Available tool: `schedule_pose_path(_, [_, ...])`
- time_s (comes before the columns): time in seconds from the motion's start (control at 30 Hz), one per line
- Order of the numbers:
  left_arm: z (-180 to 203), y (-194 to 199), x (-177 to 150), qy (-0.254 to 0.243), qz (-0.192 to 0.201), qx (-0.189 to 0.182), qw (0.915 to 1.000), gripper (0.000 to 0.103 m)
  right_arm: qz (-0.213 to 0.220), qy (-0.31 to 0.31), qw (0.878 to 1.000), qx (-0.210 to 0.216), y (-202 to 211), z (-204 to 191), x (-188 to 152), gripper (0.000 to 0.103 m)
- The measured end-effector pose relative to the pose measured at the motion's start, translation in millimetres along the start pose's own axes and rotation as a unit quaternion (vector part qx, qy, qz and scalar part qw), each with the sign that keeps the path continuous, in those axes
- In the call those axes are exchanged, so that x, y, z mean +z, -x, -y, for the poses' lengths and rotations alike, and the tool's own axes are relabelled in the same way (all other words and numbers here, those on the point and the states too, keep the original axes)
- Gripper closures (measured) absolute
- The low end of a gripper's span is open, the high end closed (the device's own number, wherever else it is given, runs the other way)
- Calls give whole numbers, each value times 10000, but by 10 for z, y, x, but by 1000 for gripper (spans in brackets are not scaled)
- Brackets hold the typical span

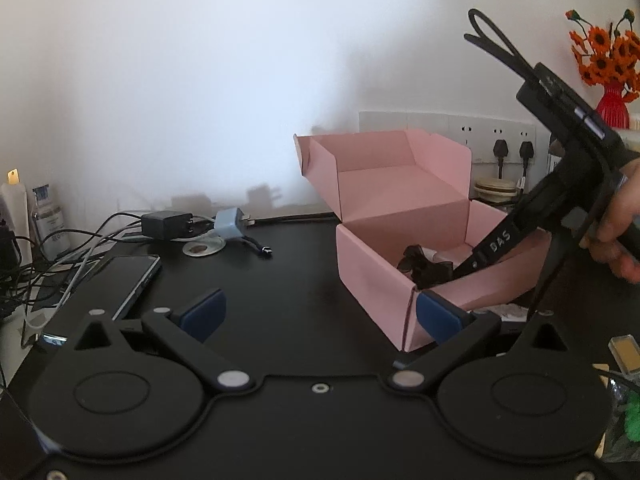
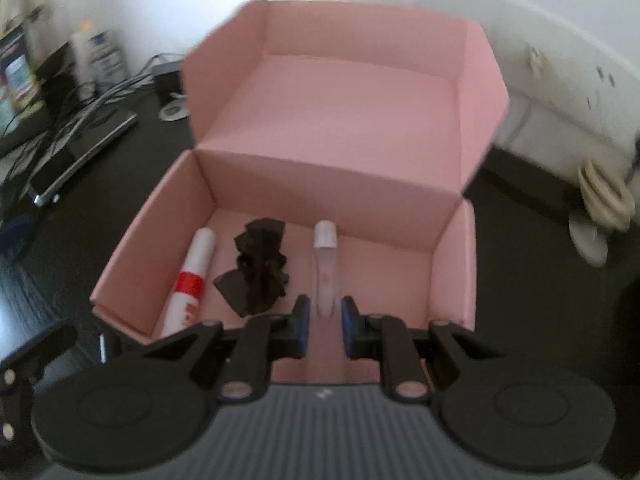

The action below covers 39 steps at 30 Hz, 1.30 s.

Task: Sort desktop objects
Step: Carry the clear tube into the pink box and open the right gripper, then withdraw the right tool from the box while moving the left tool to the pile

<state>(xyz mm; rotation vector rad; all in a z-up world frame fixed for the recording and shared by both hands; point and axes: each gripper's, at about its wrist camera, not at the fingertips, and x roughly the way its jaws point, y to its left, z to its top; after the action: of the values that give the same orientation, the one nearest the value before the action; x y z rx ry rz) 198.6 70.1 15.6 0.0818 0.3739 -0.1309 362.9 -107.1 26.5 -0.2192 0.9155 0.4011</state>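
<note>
right gripper [image 2: 323, 326]: fingers narrow, pinching a clear tube [image 2: 325, 268] w/ white cap; tube's low end sits between the pads, cap end points toward the box's back wall.
tube: inside the pink box [image 2: 456, 264], right of centre, over the floor; can't tell if it touches the floor yet.
risk 1: letting go while tilted, tube may roll into the black bow [image 2: 256, 268] just left of it.
risk 2: fingers near the box's front wall, so pulling out carelessly could snag the wall and drag the box.
red-white tube [image 2: 192, 280]: along the box's left wall, already sorted.
left gripper [image 1: 320, 314]: fingers wide, holding nothing, right pad just beside the box's near corner; a nudge could shift the box.
phone [image 1: 128, 280]: left of the box, apart, amid cables.
</note>
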Motion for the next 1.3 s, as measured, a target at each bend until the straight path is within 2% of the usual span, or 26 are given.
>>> schedule_pose_path(0.33, [-13,-30,6,23,-50,20,10000,0,65,66,9998,-165,30,-31,-94,83])
schedule_pose_path(0.4, [-21,-31,3,53,-64,7,10000,0,191,171,9995,-166,80,-26,-97,73])
schedule_pose_path(0.47, [-23,-32,3,65,-71,3,10000,0,373,205,9991,-66,164,-9,-99,50])
schedule_pose_path(0.53, [-22,-29,4,65,-63,4,10000,0,646,227,9976,40,279,20,-109,40])
schedule_pose_path(0.6, [-20,-24,3,60,-48,-12,10000,0,988,306,9946,117,435,60,-162,34])
schedule_pose_path(0.63, [-19,-23,3,58,-42,-15,10000,0,1149,354,9927,140,510,75,-195,26])
schedule_pose_path(0.67, [-18,-23,3,56,-41,-19,10000,0,1306,407,9905,145,594,93,-253,13])
schedule_pose_path(0.73, [-19,-22,2,59,-35,-19,10000,0,1618,515,9854,148,767,131,-378,3])
schedule_pose_path(0.93, [-2,3,-4,12,38,-82,10000,0,2356,616,9692,380,1284,496,-808,1])
schedule_pose_path(1.07, [51,64,-16,-129,210,-265,9993,0,2703,635,9604,233,1459,720,-1186,1])
schedule_pose_path(1.3, [116,96,-32,-263,251,-530,9979,0,2396,-276,9698,354,1376,1049,-1723,1])
